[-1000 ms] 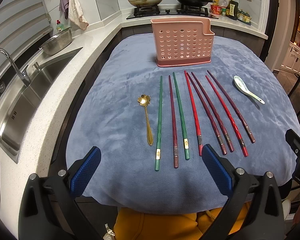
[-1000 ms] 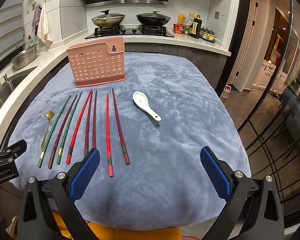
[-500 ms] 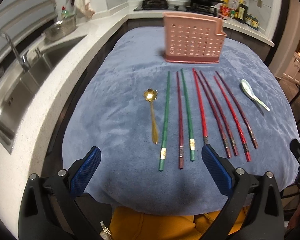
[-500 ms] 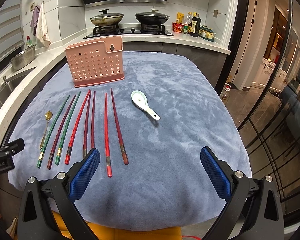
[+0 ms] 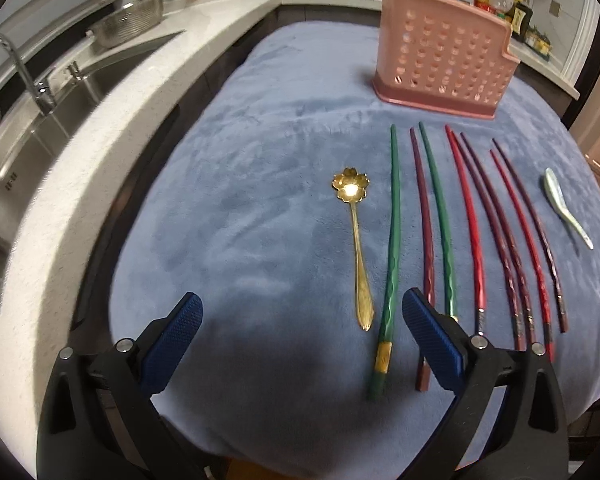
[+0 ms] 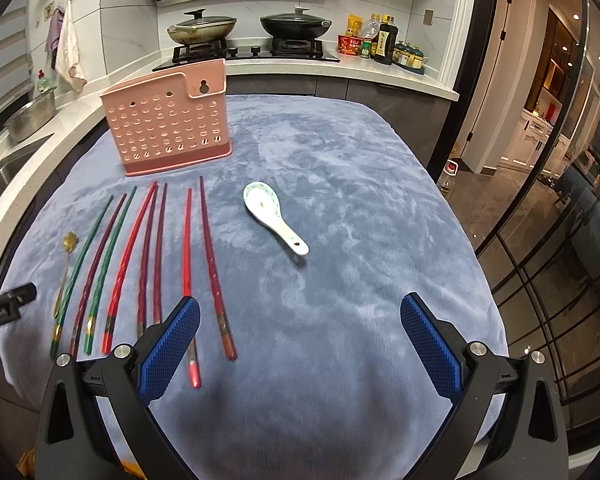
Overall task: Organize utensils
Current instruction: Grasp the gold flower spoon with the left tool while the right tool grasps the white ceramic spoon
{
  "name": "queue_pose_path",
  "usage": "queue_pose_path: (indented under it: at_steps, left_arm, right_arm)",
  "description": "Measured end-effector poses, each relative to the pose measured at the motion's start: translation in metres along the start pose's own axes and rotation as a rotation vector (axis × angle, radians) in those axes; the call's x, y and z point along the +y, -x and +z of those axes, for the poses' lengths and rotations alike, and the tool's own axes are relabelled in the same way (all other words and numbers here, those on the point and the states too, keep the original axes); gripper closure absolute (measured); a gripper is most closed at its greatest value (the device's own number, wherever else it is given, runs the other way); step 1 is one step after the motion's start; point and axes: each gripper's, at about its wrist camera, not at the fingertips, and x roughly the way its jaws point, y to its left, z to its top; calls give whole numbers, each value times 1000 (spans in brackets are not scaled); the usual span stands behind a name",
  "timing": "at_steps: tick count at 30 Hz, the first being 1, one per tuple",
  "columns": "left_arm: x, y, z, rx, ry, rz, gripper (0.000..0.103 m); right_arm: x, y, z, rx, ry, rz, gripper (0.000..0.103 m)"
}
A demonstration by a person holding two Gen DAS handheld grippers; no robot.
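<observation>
Two grippers, left (image 5: 302, 334) and right (image 6: 300, 334), fingers spread, empty, above chopsticks (image 5: 436, 220).

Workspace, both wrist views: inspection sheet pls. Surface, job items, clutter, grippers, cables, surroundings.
Surface: blue plush cloth covers the table, lightly rumpled.
Job's things: pink perforated holder upright at the far side, nothing seen in it; eight chopsticks in a row, tips toward the holder; gold flower spoon left of them; white ceramic spoon right of them.
Clutter: nothing seen on the cloth.
Grippers: left gripper open, empty, low over the near ends by the gold spoon; right gripper open, empty.
Cables: nothing seen.
Surroundings: sink to the left, stove with two lidded pans, bottles on the counter.
</observation>
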Motion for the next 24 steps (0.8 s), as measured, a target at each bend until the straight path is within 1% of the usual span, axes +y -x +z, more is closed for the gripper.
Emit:
queue_pose_path:
  at_steps: [1, 2, 6, 7, 8, 13, 16, 19, 21, 23, 24]
  left_arm:
    - [-1, -6, 2, 9, 0, -1, 9]
    - [-2, -9, 3, 12, -1, -3, 13]
    - [-2, -23, 8, 32, -2, -14, 17]
    - [-2, -27, 8, 40, -4, -23, 21]
    - [-2, -30, 9, 46, -5, -27, 23]
    - [-2, -43, 8, 83, -4, -52, 31]
    - [-1, -48, 8, 88, 0, -60, 32]
    - [-2, -49, 6, 89, -3, -65, 36]
    - [-3, -47, 5, 89, -6, -66, 38]
    - [-6, -47, 4, 89, -9, -75, 44]
    - [-7, -45, 3, 90, -11, -82, 46]
  right_arm:
    - [-1, -3, 3, 0, -5, 1, 7]
    - [-1, -5, 5, 0, -9, 1, 7]
    - [-1, -15, 13, 3, -11, -2, 7]
    - [-1, -17, 14, 4, -11, -2, 7]
    - [-1, -20, 16, 7, -12, -4, 7]
    - [-3, -35, 25, 20, -30, -3, 7]
    - [-3, -45, 30, 18, -24, -4, 7]
    - [-3, -55, 39, 16, -19, 3, 7]
    - [-6, -65, 48, 17, -40, 33, 10]
    - [-8, -77, 55, 27, -50, 40, 13]
    - [-8, -81, 57, 32, -51, 43, 16]
